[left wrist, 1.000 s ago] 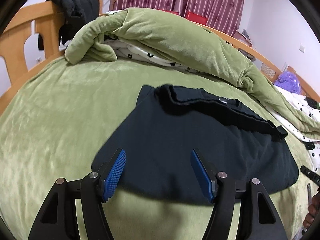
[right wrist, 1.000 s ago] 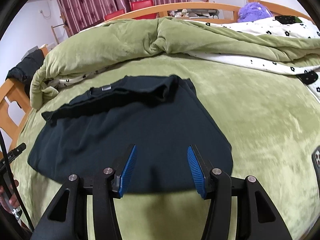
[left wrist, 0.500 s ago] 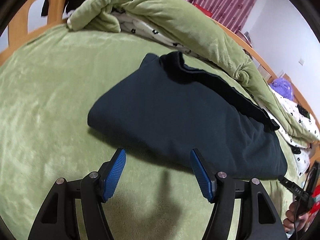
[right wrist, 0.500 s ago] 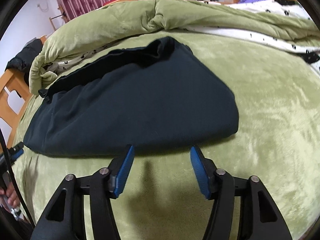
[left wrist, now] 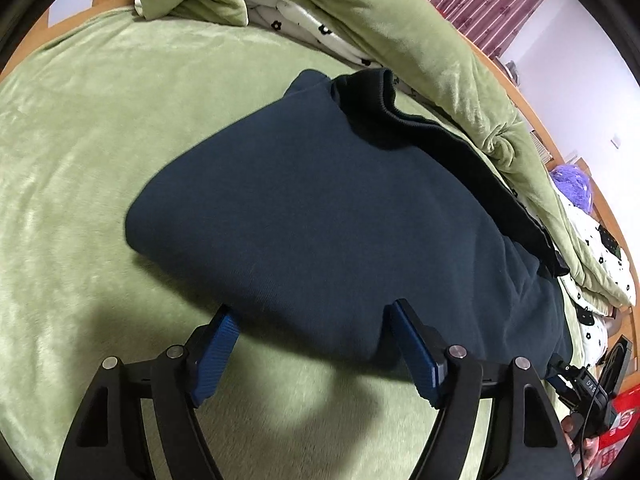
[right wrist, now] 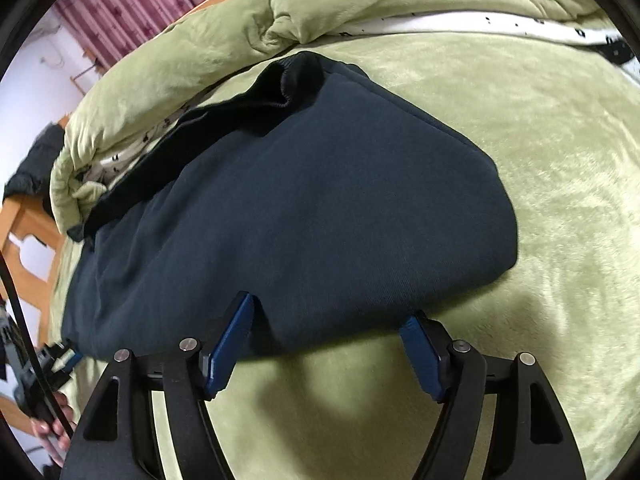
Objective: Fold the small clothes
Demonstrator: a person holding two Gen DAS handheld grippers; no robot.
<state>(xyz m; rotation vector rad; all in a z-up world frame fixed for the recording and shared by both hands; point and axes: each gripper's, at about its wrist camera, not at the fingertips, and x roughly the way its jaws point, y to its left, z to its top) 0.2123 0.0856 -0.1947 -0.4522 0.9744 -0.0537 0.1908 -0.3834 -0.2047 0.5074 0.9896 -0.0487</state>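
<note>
Navy garment (left wrist: 320, 216), already folded into a thick pad with a dark ribbed band (left wrist: 420, 132) along its far side, lies on the green plush bedspread (left wrist: 80, 160) toward the middle of the bed. A rumpled green quilt (left wrist: 400, 28) with a white flower-print lining (left wrist: 320, 28) is heaped just behind it, along the far edge of the bed, and touches or nearly touches the ribbed band. The left gripper (left wrist: 310, 326) sits at the garment's near edge, jaws spread and just widened, the hem bulging between the blue pads (left wrist: 216, 344) without being pinched. The right gripper (right wrist: 330, 320) stands likewise at the near edge, further toward the garment's right corner, its jaws also just opened wider and apart, cloth lying between them but not squeezed. Wooden bed rails (right wrist: 28, 220) edge the mattress, striped maroon curtains (right wrist: 132, 0) hang beyond, and a purple fluffy object (left wrist: 572, 184) rests past the quilt. Nothing lies on top of the garment.
</note>
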